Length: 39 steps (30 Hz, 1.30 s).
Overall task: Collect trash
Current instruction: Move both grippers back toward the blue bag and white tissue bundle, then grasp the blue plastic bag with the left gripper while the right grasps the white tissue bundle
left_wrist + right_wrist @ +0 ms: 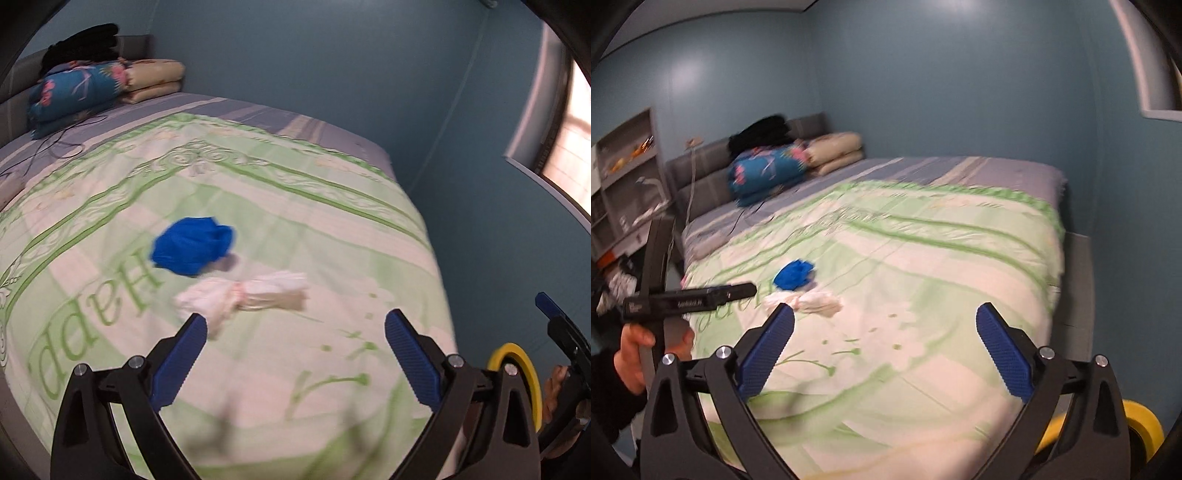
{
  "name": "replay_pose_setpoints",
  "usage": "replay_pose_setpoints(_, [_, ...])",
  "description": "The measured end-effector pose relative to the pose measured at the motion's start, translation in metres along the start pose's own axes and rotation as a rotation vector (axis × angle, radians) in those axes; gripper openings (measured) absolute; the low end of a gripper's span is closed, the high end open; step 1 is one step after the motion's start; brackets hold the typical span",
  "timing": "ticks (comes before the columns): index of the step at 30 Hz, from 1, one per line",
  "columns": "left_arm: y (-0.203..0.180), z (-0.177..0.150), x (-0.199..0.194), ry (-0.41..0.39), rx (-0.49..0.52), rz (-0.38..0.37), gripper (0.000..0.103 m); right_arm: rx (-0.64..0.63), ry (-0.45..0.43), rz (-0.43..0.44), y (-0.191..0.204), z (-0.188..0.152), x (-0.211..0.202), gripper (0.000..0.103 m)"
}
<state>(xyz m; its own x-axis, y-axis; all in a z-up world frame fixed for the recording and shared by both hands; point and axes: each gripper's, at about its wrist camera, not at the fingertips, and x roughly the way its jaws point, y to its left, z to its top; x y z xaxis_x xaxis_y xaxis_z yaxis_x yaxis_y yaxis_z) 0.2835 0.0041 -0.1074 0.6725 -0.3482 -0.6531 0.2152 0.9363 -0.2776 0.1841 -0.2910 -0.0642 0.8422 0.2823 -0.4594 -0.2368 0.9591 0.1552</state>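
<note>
A crumpled blue piece of trash [192, 245] lies on the green and white bedspread [295, 206]. Right in front of it lies a crumpled white wrapper or tissue [240, 295]. My left gripper [295, 325] is open and empty, hovering above the bed just short of the white piece. In the right wrist view the blue piece [794, 275] and the white piece [809, 301] lie left of centre. My right gripper [885, 319] is open and empty, farther back over the foot of the bed. The left gripper's body [665, 299] shows at the left there.
Folded blankets and pillows [790, 166] are stacked at the grey headboard [701, 173]. A cable [55, 140] lies on the striped sheet. Shelves [624, 177] stand left of the bed. Blue walls close the far side. A yellow ring [1137, 424] sits low at the right.
</note>
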Motion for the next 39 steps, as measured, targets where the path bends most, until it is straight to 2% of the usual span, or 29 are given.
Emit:
replay_pose_setpoints(6, [0.056, 0.011, 0.024, 0.04, -0.053, 0.073, 0.093, -0.096, 0.068, 0.074, 0.032, 0.001, 0.058, 0.094])
replay_pose_setpoints(10, [0.076, 0.024, 0.044, 0.058, -0.052, 0.107, 0.093, -0.131, 0.115, 0.117, 0.047, -0.001, 0.093, 0.094])
replay_pose_setpoints(21, [0.095, 0.055, 0.104, 0.121, -0.001, 0.158, 0.093, -0.278, 0.223, 0.16, 0.082, -0.003, 0.176, 0.094])
replay_pose_setpoints(27, [0.105, 0.064, 0.127, 0.153, -0.01, 0.167, 0.093, -0.355, 0.29, 0.185, 0.091, -0.006, 0.213, 0.094])
replay_pose_setpoints(33, [0.106, 0.069, 0.145, 0.181, 0.033, 0.207, 0.093, -0.436, 0.336, 0.203, 0.1, -0.006, 0.239, 0.094])
replay_pose_setpoints(39, [0.115, 0.078, 0.16, 0.203, 0.018, 0.212, 0.093, -0.522, 0.363, 0.228, 0.111, -0.005, 0.264, 0.094])
